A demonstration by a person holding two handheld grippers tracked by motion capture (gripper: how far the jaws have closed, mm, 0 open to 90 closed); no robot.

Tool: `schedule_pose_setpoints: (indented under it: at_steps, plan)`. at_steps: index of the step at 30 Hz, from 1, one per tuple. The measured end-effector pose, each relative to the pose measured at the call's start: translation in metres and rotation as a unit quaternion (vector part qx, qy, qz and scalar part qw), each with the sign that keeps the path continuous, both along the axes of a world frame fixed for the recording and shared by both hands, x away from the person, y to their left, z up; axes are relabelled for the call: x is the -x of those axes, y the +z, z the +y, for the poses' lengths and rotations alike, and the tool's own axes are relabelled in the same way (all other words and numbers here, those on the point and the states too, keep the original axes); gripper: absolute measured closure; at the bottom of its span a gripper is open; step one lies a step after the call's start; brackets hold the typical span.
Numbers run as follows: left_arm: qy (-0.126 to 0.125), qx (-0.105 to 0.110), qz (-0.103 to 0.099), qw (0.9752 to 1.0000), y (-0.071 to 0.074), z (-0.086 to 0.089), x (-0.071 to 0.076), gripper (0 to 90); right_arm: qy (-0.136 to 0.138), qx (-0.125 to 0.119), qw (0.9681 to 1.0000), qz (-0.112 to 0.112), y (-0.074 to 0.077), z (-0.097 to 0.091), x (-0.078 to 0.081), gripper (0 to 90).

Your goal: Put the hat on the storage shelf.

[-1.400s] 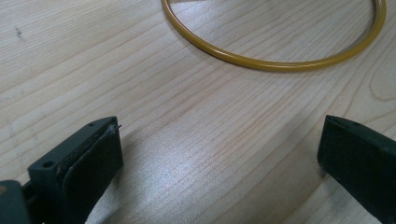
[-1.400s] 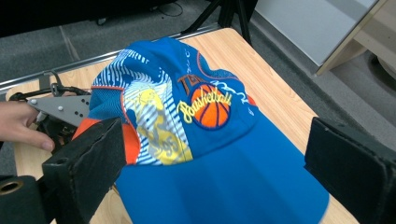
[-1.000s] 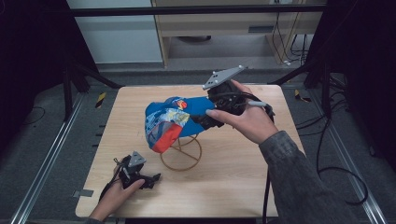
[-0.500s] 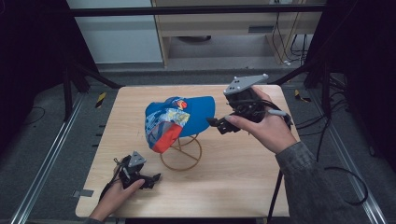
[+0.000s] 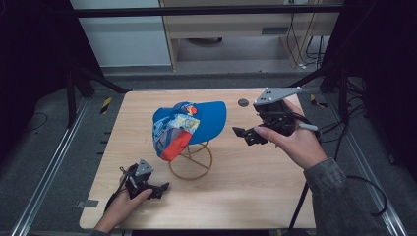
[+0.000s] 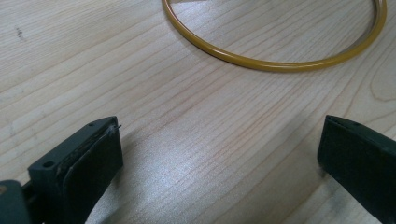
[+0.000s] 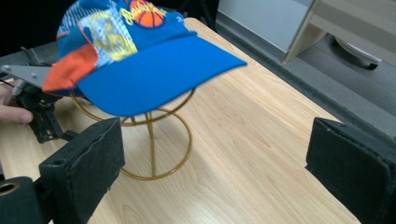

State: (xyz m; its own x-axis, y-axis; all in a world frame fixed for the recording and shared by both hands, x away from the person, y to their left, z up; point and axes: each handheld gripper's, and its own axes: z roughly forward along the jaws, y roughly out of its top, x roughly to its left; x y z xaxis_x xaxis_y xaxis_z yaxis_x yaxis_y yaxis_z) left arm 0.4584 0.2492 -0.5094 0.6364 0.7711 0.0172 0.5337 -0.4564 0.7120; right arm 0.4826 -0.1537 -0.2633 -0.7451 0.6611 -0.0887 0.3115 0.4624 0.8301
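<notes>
Ahead of my right tool: blue fabric baseball cap with a colourful patchwork crown (image 5: 189, 125) (image 7: 140, 56), perched on a gold wire stand (image 5: 191, 160) (image 7: 152, 140), brim toward my jaws, not touching them.
Right gripper (image 5: 244, 135) (image 7: 212, 163): I see its jaws spread wide, nothing between them, raised above the light wooden table (image 5: 246, 196).
Left gripper (image 5: 162, 187) (image 6: 217, 158): jaws wide, empty, low on the tabletop.
Beyond my left jaws: the stand's round base ring (image 6: 275, 51), near, apart.
</notes>
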Motion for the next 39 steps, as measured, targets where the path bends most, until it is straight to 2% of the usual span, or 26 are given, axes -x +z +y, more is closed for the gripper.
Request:
schedule_pose_setpoints:
  at_steps: [3, 9, 19, 25, 29, 32, 39]
  plan:
    - [0.0, 0.001, 0.001, 1.0, 0.0, 0.0, 0.0, 0.0, -0.01, 0.003, 0.9999, -0.004, -0.008, -0.004, 0.001, 4.4]
    - [-0.001, 0.0, 0.001, 1.0, 0.0, 0.0, 0.0, 0.0, -0.022, -0.005, 0.9997, 0.002, -0.027, -0.012, 0.004, 4.7]
    - [0.0, 0.0, 0.001, 1.0, 0.0, 0.0, 0.0, 0.0, -0.033, -0.012, 0.9988, 0.033, -0.075, -0.025, 0.008, 5.2]
    - [0.0, 0.0, 0.001, 1.0, 0.0, 0.0, 0.0, 0.0, -0.046, -0.011, 0.9978, 0.045, -0.097, -0.031, 0.009, 5.7]
    - [0.0, 0.0, 0.001, 1.0, 0.0, 0.0, 0.0, 0.0, -0.05, -0.013, 0.9974, 0.05, -0.106, -0.038, 0.012, 5.7]
    - [0.0, 0.0, 0.001, 1.0, 0.0, 0.0, 0.0, 0.0, -0.057, -0.005, 0.9971, 0.049, -0.115, -0.043, 0.013, 6.1]
    - [0.0, 0.001, 0.001, 1.0, 0.0, 0.0, 0.0, 0.0, -0.063, -0.007, 0.9954, 0.072, -0.139, -0.049, 0.015, 6.2]
